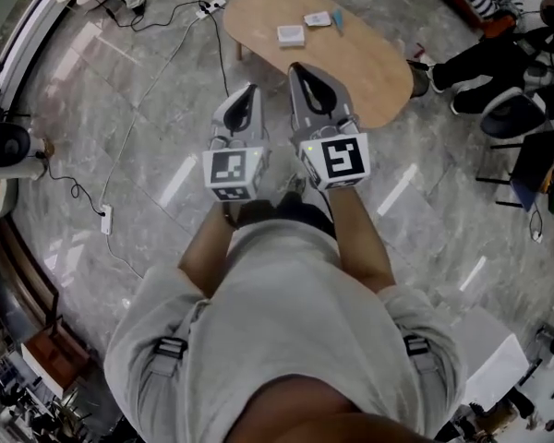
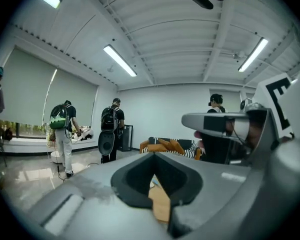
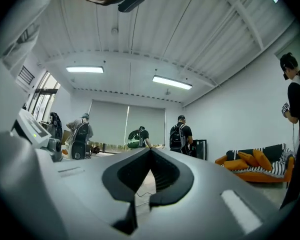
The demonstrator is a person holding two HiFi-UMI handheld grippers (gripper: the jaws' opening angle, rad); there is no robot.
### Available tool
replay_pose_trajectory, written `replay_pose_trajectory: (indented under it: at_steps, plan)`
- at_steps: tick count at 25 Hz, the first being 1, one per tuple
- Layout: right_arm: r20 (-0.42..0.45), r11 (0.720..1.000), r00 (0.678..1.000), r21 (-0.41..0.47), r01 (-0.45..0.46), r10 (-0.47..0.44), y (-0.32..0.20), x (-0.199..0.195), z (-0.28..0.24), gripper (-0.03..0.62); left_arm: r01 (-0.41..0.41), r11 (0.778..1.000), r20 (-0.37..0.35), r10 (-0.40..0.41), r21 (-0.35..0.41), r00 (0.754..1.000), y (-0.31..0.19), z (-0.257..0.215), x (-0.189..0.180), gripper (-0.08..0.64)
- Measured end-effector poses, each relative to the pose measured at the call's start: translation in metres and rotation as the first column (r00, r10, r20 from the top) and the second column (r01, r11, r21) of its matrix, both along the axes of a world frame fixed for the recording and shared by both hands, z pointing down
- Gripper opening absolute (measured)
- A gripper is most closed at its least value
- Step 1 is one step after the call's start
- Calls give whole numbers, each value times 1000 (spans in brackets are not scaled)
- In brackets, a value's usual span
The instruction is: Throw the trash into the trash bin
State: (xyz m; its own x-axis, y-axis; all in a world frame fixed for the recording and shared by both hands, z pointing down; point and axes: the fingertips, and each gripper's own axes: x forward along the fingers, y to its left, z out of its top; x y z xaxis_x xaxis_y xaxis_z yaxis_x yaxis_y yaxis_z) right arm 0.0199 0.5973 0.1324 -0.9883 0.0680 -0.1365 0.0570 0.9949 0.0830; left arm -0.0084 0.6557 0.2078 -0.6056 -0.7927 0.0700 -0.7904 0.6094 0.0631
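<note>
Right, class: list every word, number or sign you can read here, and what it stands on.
No readable words or numbers.
Black-and-white square markers on the grey left gripper and grey right gripper: coded patterns, not letters.
Small white packets on the oval wooden table: print too small to read.

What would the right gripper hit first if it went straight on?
Probably nothing near: the right gripper, shut and empty, points roughly level, seemingly above the wooden table. Its view shows open room up to the people with backpacks; depth unclear.
</note>
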Motion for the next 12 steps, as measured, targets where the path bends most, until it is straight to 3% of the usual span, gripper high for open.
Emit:
replay_pose_trajectory:
  at_steps: [6, 12]
  plan:
    - [-26, 999, 999, -26, -21, 21, -53, -34, 15, 8, -10, 999, -9, 10, -45, 1000, -54, 9, -38, 17]
    - [-81, 995, 994, -66, -77, 72, -92, -87, 34, 8, -72, 993, -25, 70, -98, 997, -93, 24, -96, 17]
